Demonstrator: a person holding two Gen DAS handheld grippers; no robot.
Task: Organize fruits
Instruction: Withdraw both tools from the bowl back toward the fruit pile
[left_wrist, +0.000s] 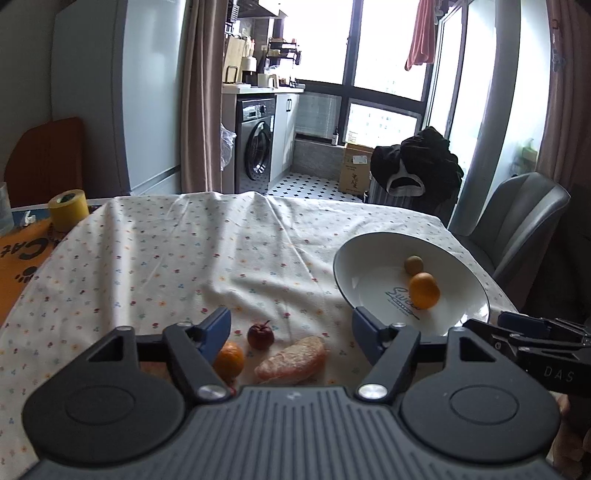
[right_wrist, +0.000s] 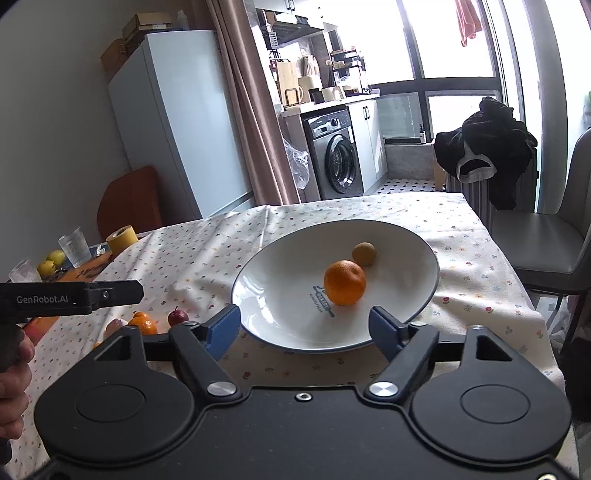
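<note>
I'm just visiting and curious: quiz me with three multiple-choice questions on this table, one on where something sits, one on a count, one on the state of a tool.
1. Where is the kiwi?
A. on the cloth
B. in the white plate
C. on the chair

2. How many fruits lie in the plate?
A. two
B. four
C. none

3. How is the right gripper?
A. shut on the orange
B. open, holding nothing
C. shut on the plate rim

Answers: B, the kiwi rests inside the plate; A, only kiwi and orange are there; B, its blue fingers stand apart.

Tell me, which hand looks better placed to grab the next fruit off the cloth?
Left, probably. The left gripper is open right above the small orange, red apple and peeled piece. The right gripper, also open, faces the plate.
</note>
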